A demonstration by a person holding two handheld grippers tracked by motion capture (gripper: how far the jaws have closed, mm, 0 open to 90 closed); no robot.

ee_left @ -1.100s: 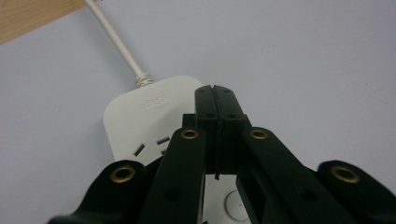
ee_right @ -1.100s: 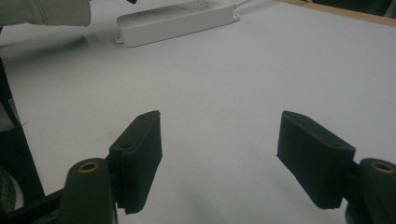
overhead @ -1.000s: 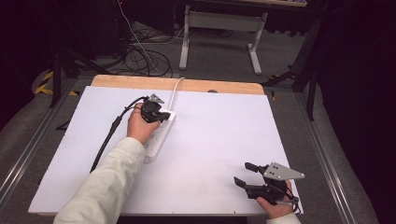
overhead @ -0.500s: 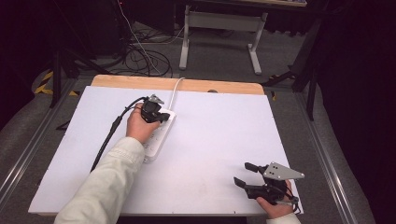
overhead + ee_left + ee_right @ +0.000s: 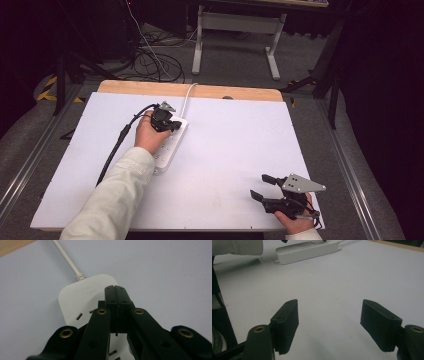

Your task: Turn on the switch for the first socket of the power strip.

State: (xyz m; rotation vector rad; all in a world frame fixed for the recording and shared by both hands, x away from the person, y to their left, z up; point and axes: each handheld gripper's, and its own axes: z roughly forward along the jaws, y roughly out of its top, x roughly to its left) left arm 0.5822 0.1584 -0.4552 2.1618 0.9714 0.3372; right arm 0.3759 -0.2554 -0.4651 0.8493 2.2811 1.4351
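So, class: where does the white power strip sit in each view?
High view: power strip, left of centre, under the left gripper.
Left gripper view: centre, behind the shut jaws.
Right gripper view: top edge, left of centre.
Shared landmark: its white cord.

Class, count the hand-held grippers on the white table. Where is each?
2. The left hand-held gripper is over the power strip; the right hand-held gripper is at the table's near right corner.

A dim room with grey floor, tangled cables, and a white-legged desk frame.
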